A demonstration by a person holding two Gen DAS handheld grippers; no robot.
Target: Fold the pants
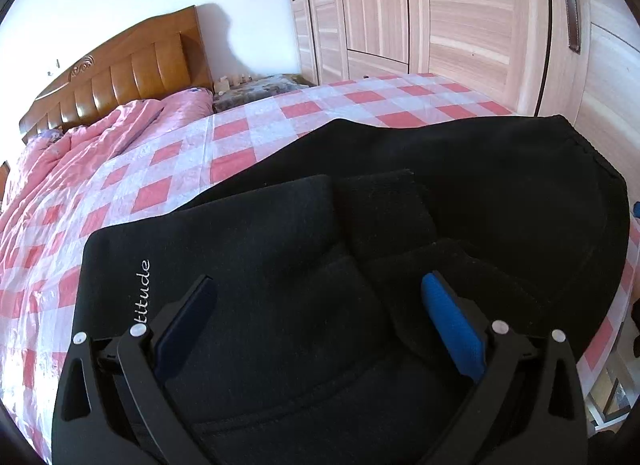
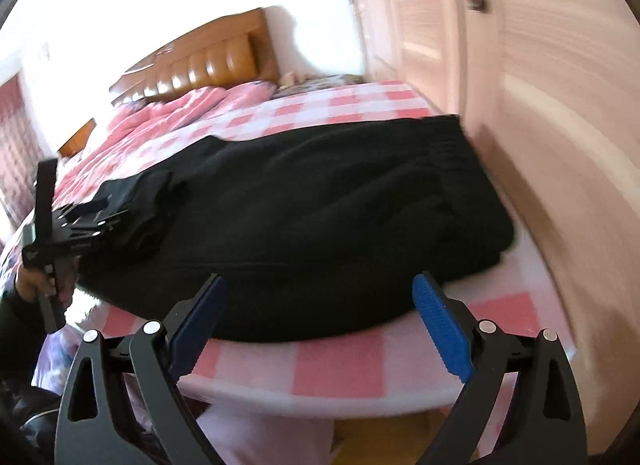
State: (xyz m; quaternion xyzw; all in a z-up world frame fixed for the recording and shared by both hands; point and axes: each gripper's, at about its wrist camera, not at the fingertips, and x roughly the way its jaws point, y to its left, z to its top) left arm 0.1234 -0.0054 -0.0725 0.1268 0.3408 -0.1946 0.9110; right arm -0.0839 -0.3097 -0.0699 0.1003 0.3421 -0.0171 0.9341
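Note:
Black pants [image 1: 440, 193] lie folded on the pink-and-white checked bed sheet [image 1: 168, 169], with white lettering on the near left layer. My left gripper [image 1: 318, 289] hovers open just over the near folded layer, holding nothing. In the right wrist view the pants [image 2: 320, 217] form a thick black bundle near the bed's front edge. My right gripper [image 2: 320, 289] is open and empty at the bundle's near edge. The left gripper also shows in the right wrist view [image 2: 100, 221], at the bundle's left end; its jaws are not clear there.
A crumpled pink duvet [image 1: 72, 153] lies by the wooden headboard [image 1: 120, 77]. Light wooden wardrobe doors [image 1: 460, 17] stand close along the bed's right side. The bed's front edge [image 2: 320, 397] is just below my right gripper. A cluttered nightstand [image 1: 256, 89] sits by the headboard.

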